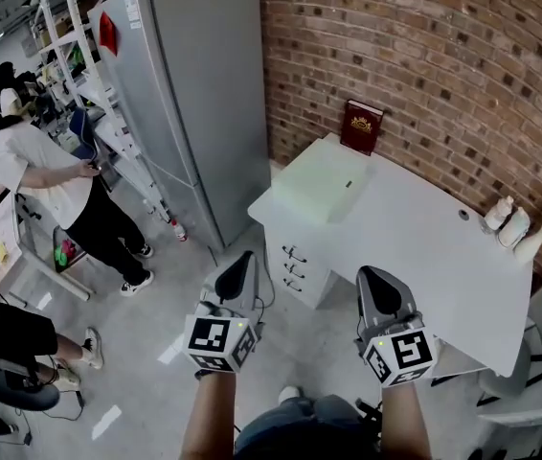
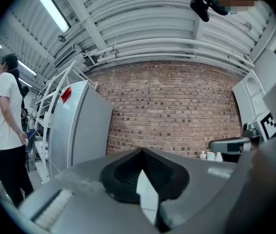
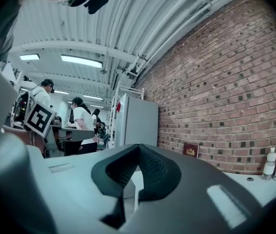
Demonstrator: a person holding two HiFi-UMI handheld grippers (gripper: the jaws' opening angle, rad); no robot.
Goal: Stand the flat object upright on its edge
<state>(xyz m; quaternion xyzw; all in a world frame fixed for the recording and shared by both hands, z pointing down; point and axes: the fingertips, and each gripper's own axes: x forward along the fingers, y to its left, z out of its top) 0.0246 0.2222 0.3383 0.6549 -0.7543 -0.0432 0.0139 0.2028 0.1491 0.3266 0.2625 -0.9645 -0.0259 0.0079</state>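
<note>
2 closed, left tongs (image 1: 241, 261), right tongs (image 1: 372, 276), book (image 1: 360, 127) upright on desk (image 1: 415, 242)

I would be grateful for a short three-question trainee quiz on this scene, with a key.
1. True or false: the dark red book lies flat on the white desk.
2. What does the left gripper hold? A) nothing B) a bottle C) the book
3. Fill in: the pale green flat pad lies ____ on the desk.
Key: 1 false, it stands upright against the brick wall; 2 A, its jaws are shut and empty; 3 flat.
</note>
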